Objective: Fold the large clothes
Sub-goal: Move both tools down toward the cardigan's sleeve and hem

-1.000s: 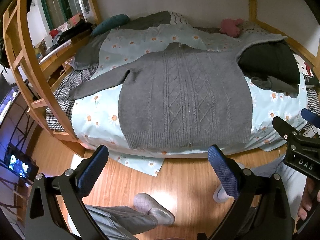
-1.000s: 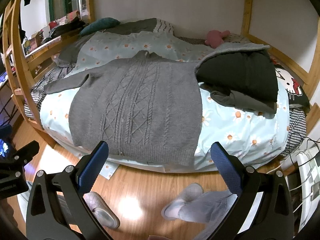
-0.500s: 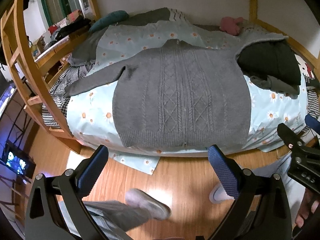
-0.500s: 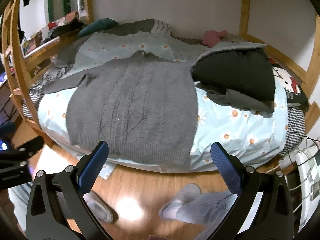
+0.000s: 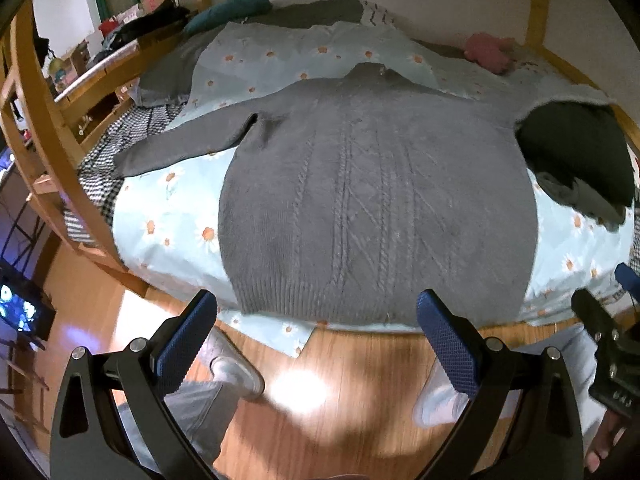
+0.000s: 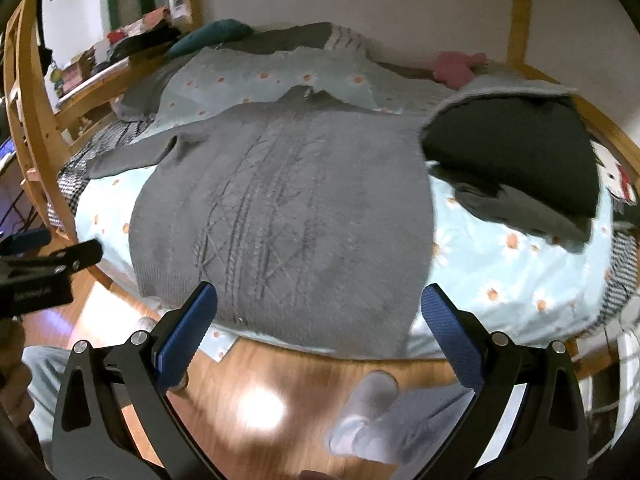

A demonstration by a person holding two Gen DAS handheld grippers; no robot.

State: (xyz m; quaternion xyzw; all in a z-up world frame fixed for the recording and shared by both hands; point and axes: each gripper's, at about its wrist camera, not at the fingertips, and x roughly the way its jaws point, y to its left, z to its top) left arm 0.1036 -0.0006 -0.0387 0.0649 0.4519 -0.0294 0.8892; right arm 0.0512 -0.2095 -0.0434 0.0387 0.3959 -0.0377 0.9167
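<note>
A large grey cable-knit sweater (image 5: 376,200) lies flat, front up, on a bed with a light blue daisy sheet (image 5: 172,216). Its hem is at the near bed edge and its left sleeve (image 5: 180,148) stretches out to the left. It also shows in the right wrist view (image 6: 288,216); its right sleeve side runs under dark folded clothes (image 6: 516,164). My left gripper (image 5: 320,344) is open and empty, just short of the hem. My right gripper (image 6: 320,332) is open and empty over the hem's right part.
A wooden bed frame with a curved rail (image 5: 44,144) stands at the left. Dark clothes (image 5: 580,152) are piled on the bed's right side. A pink plush (image 5: 488,50) and a teal pillow (image 5: 228,10) lie at the back. The person's feet (image 5: 236,372) stand on the wooden floor.
Both grippers have moved forward toward the bed, so the sweater's hem is now close in front of the fingers. The person's feet have stepped nearer. Both grippers stay open.
</note>
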